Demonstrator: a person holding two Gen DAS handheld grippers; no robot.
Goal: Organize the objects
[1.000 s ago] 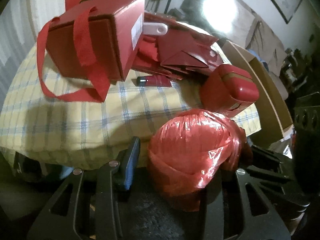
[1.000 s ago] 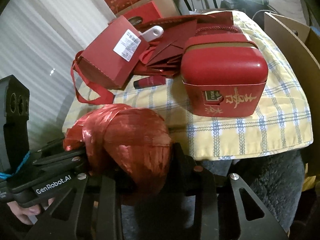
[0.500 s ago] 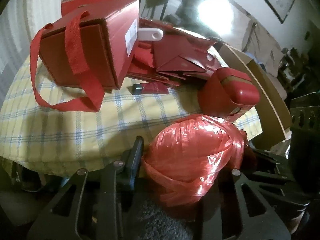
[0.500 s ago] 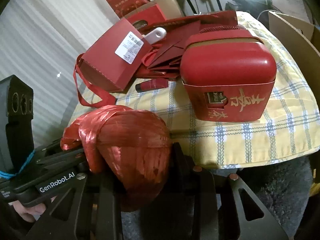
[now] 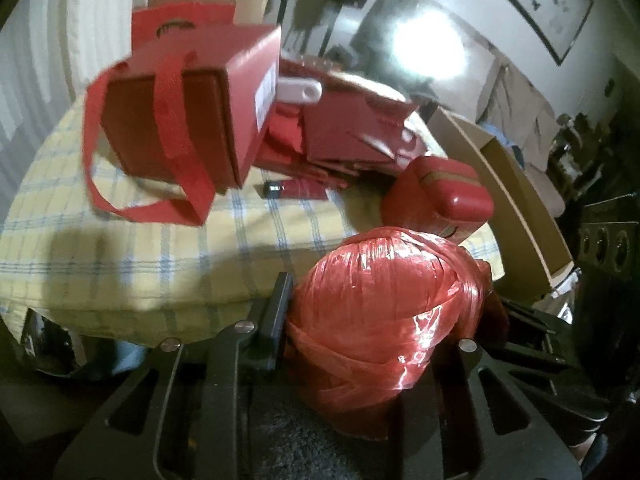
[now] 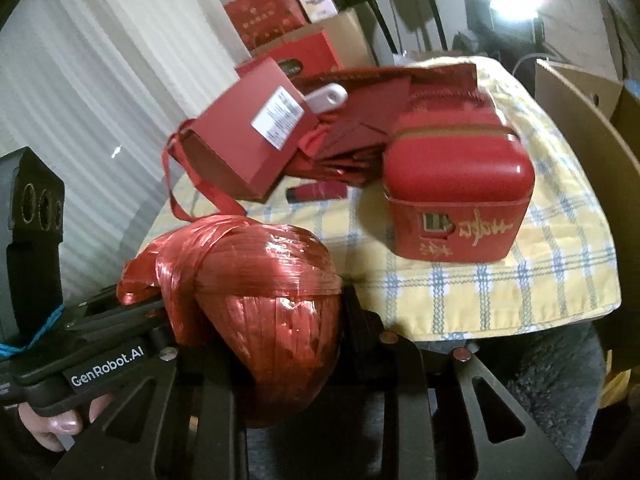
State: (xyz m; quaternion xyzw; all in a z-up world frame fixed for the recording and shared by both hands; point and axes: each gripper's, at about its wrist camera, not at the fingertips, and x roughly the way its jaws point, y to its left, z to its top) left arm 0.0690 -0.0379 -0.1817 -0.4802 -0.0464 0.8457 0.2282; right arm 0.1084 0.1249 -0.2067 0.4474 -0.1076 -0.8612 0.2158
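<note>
Both claws, jaws just closing, pinch one shiny red ribbon ball [image 5: 384, 320] between them: left gripper [image 5: 360, 320] and right gripper [image 6: 264, 320], held just before the checked tablecloth's [image 6: 500, 292] near edge.

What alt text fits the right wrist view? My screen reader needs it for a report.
A ball of shiny red ribbon sits clamped between the right gripper and the left gripper, just in front of a table with a yellow checked cloth. On the cloth stand a rounded red box with gold characters and a red gift box with a strap.
</note>
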